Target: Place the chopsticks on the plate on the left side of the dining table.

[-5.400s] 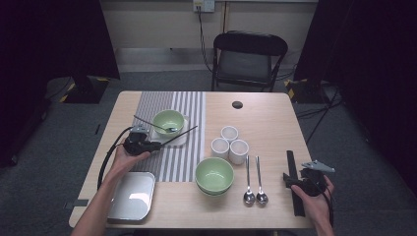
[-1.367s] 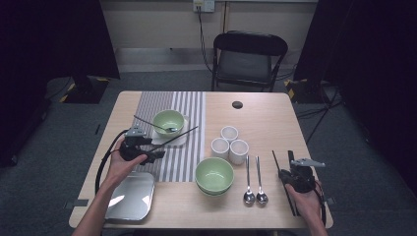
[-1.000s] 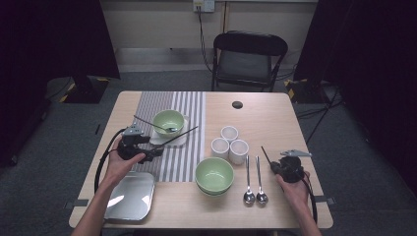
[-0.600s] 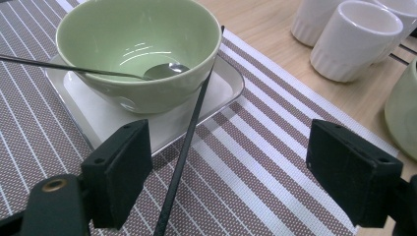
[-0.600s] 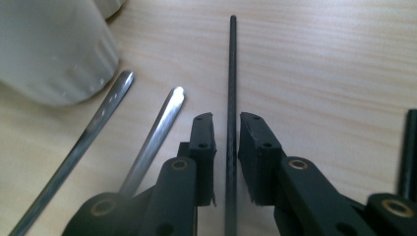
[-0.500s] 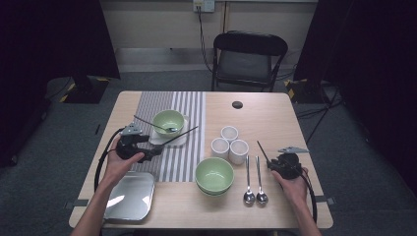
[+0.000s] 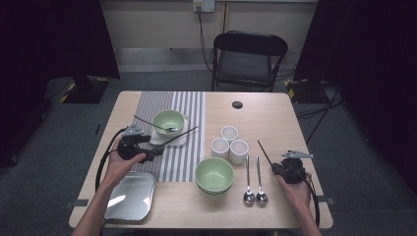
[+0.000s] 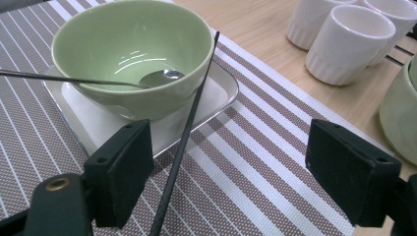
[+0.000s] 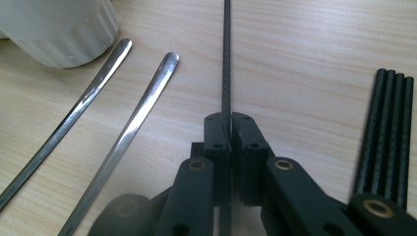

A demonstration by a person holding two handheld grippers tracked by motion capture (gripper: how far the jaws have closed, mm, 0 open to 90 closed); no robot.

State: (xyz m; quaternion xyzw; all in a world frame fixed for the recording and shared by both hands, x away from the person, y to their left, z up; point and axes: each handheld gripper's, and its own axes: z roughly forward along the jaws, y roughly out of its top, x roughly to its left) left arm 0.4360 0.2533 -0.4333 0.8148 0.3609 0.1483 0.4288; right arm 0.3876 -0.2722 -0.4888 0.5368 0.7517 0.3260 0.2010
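The right tongs (image 9: 227, 129) are clamped on a thin black chopstick (image 9: 226, 59), which points away from the hand, just right of the two spoons (image 7: 254, 181). The spare chopsticks (image 9: 388, 132) lie on the worktop (image 7: 275, 118) at the far right of those spoons. The left tongs (image 8: 236, 169) stand apart, gripping nothing; a second chopstick (image 8: 189, 132) runs between their jaws and leans on the small bowl (image 8: 133, 54), well left of the spoons.

To do this step well, I would keep the grip firm and lift the stick level before carrying it over the cups (image 7: 229, 145), since so thin a rod could swivel in the pads.

The worktop is pale wood with a striped mat (image 7: 179, 157), a second bowl (image 7: 214, 174) and a steel tray (image 7: 130, 196). Beyond it are a grey floor, a chair (image 7: 248, 59) and dark curtains.
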